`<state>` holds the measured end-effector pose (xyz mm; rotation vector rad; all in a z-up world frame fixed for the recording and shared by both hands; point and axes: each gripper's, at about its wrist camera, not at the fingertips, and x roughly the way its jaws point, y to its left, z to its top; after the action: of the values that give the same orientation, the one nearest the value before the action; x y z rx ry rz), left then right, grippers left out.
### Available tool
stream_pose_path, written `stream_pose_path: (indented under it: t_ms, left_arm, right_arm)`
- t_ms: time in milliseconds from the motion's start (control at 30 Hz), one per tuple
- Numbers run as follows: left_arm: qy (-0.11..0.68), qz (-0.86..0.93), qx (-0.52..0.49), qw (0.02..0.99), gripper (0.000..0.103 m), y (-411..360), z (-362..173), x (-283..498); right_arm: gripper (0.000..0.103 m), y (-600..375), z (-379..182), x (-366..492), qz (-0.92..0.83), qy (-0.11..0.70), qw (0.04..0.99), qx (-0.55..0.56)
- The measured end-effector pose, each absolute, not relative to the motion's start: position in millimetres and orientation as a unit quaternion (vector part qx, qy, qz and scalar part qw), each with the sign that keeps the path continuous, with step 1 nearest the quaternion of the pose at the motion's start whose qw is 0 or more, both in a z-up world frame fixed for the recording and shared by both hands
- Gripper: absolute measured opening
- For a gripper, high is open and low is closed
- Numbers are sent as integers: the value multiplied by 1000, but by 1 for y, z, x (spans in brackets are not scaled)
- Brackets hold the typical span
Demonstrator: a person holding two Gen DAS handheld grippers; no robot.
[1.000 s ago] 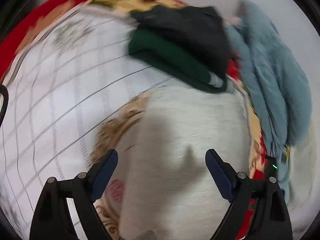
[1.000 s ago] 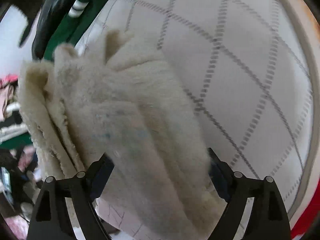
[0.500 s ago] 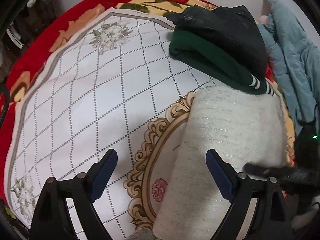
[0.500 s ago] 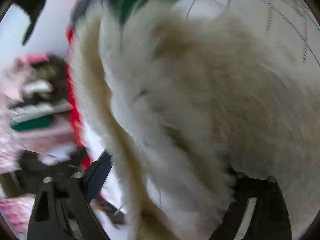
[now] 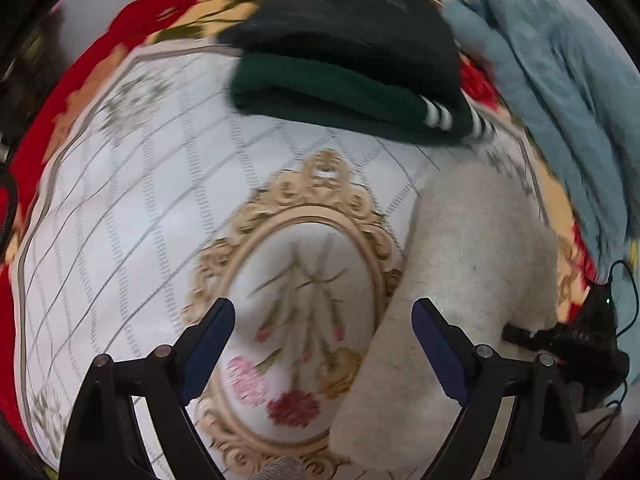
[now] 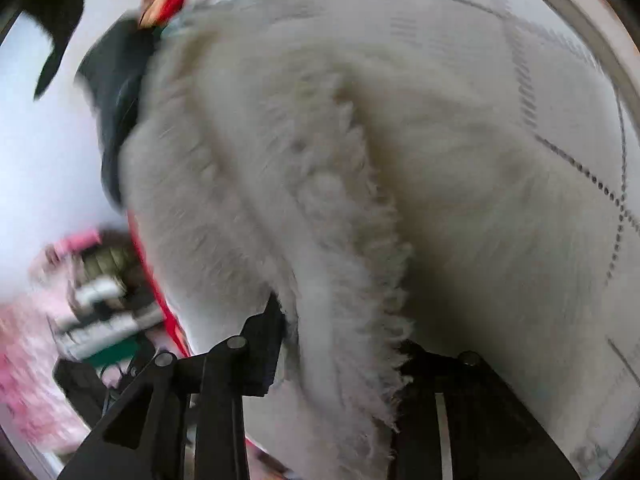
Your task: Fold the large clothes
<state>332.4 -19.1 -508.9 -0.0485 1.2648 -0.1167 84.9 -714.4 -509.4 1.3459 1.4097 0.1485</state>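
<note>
The right hand-held gripper [image 6: 340, 360] is closing its jaws on an edge of the cream fleece garment [image 5: 472, 264], which lies folded on the bedspread [image 5: 120, 208], right of its oval medallion. The left hand-held gripper [image 5: 320, 344] hangs spread and empty over that medallion.

The step looks like gripping the fleece to fold or shift it; next, a firm pinch, then a lift.

Only the left view shows the folded dark pile [image 5: 352, 68] at the far side; only the right view shows the pinch.

A: Right wrist view smeared by motion. Fleece garment [image 6: 320, 200] hides the right gripper's [image 6: 340, 356] fingertips; pad contact unreadable.

B: Left wrist view: blue garment [image 5: 560, 92] cut by the frame edge, blurred. Black device [image 5: 580, 340] beside the fleece, too blurred to identify.
</note>
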Motion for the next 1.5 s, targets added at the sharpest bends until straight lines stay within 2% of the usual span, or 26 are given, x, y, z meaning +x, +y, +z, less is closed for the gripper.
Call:
stream_pose_path:
  t_ms: [100, 167, 233, 267, 367, 433, 467, 600, 700, 767, 833, 967, 1033, 1100, 1133, 1167, 1233, 1367, 1400, 1433, 1500]
  left_arm:
    - [597, -79, 3, 798, 90, -44, -526, 340]
    - [602, -98, 3, 792, 90, -52, -532, 343]
    - [601, -121, -11, 790, 90, -55, -533, 347]
    - [600, -136, -20, 788, 90, -56, -533, 349]
    - [607, -169, -28, 776, 90, -62, -539, 357]
    - [613, -191, -29, 766, 90, -69, -546, 362]
    - [616, -199, -33, 761, 90, -72, -549, 364]
    - [636, -239, -82, 729, 92, -75, -566, 377]
    - [647, -267, -107, 706, 92, -72, -571, 383]
    - [648, -282, -120, 697, 92, -69, -574, 384]
    - [649, -286, -142, 691, 92, -66, -578, 384]
    - [631, -280, -145, 709, 92, -64, -562, 381]
    - [621, -266, -115, 729, 92, -62, -551, 378]
    - [624, -261, -117, 727, 92, -54, -549, 375]
    - [629, -259, -121, 723, 92, -49, -552, 374]
    - [633, -258, -120, 720, 92, -46, -556, 373]
    - [634, -259, -116, 720, 93, -46, -563, 372]
    - [632, -261, -130, 717, 93, -54, -567, 377]
    - [627, -262, -126, 722, 93, -56, -563, 375]
    - [621, -260, -118, 730, 93, -60, -558, 375]
    - [611, -255, -105, 742, 93, -63, -549, 373]
  right_arm:
    - [36, -720, -510, 81, 89, 592, 561, 573]
    - [48, -724, -494, 81, 105, 600, 568, 553]
    - [73, -731, -466, 79, 112, 607, 584, 528]
    - [77, -742, -452, 74, 111, 596, 600, 523]
    - [81, -772, -418, 62, 88, 563, 641, 514]
    - [90, -792, -410, 54, 46, 569, 663, 485]
    - [91, -806, -409, 44, 31, 578, 667, 469]
    - [91, -802, -471, 41, 38, 642, 617, 453]
    - [87, -780, -496, 47, 73, 655, 598, 457]
    - [82, -770, -497, 57, 94, 646, 605, 455]
    - [60, -766, -497, 64, 118, 631, 595, 484]
    - [54, -759, -501, 78, 152, 612, 560, 538]
    - [53, -752, -497, 83, 192, 592, 543, 564]
    - [54, -749, -497, 94, 192, 615, 550, 531]
    - [61, -749, -500, 96, 175, 630, 555, 514]
    - [62, -752, -502, 97, 169, 633, 552, 515]
    - [70, -757, -499, 95, 166, 634, 550, 518]
    - [70, -756, -494, 94, 163, 641, 570, 488]
    - [57, -754, -496, 94, 165, 633, 557, 512]
    - [49, -744, -498, 95, 169, 628, 548, 526]
    - [46, -737, -486, 90, 181, 622, 551, 526]
